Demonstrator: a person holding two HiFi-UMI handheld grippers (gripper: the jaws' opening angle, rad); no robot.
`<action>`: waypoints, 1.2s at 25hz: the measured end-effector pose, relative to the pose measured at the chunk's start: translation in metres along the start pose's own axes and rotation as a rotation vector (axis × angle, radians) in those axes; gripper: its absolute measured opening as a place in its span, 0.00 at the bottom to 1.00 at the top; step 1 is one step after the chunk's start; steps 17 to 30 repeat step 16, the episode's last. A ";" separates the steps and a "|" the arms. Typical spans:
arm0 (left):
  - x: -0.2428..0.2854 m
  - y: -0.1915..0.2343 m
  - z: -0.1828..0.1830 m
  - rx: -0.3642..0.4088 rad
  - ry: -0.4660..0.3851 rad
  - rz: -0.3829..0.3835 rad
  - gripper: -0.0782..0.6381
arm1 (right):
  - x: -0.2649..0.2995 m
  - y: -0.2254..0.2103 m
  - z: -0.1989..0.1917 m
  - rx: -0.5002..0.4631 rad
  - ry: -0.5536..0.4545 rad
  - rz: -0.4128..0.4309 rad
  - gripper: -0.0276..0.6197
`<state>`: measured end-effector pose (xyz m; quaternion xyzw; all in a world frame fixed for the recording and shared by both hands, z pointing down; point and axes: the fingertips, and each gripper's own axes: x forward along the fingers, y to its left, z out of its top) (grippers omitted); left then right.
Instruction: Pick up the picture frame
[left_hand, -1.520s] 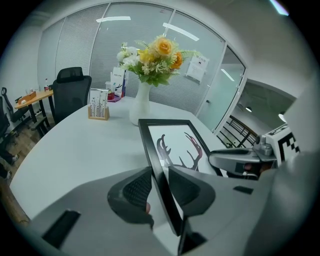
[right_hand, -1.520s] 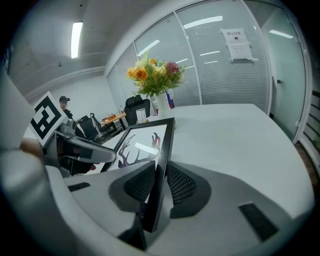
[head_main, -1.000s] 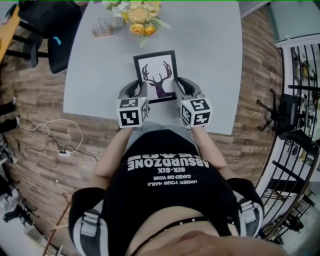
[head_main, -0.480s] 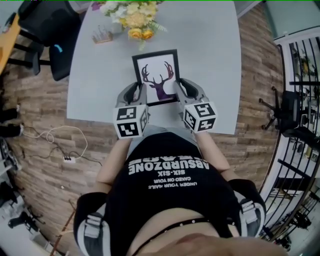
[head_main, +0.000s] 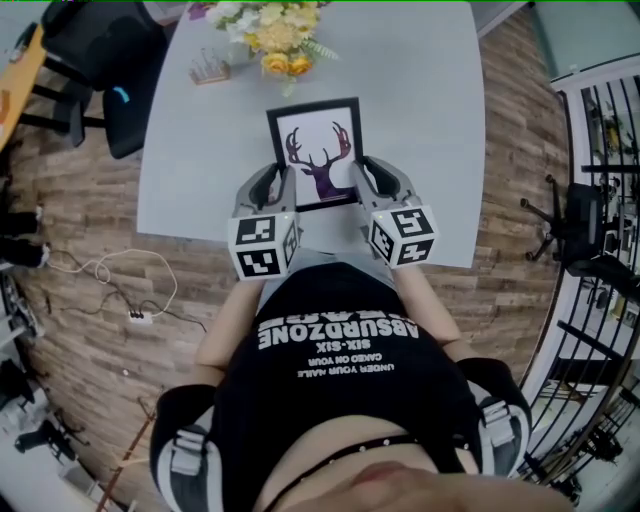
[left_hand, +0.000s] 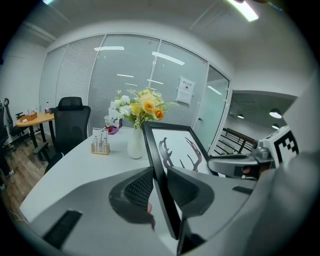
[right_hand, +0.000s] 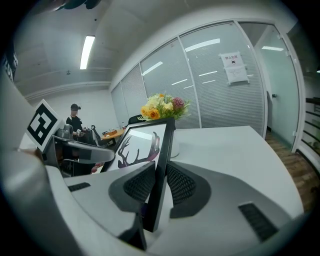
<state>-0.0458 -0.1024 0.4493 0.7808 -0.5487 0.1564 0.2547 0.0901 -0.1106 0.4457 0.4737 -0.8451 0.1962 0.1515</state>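
Head view: overhead, steeply down onto the pale grey counter (head_main: 430, 130).
Gripper views: low, close, across it along their jaws.
Shared: black rectangular picture frame (head_main: 318, 155), yellow flower bouquet (head_main: 262, 30).

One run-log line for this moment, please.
phase: grasp | left tongs: shut on picture frame, left edge | right tongs: shut on its right edge | picture side: up
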 end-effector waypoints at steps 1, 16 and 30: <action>-0.001 0.000 0.001 0.001 -0.003 0.002 0.24 | 0.000 0.001 0.001 0.000 -0.002 0.001 0.18; -0.004 -0.006 0.001 0.009 -0.011 0.003 0.24 | -0.007 -0.001 -0.002 0.002 -0.004 -0.003 0.18; -0.004 -0.006 0.001 0.009 -0.011 0.003 0.24 | -0.007 -0.001 -0.002 0.002 -0.004 -0.003 0.18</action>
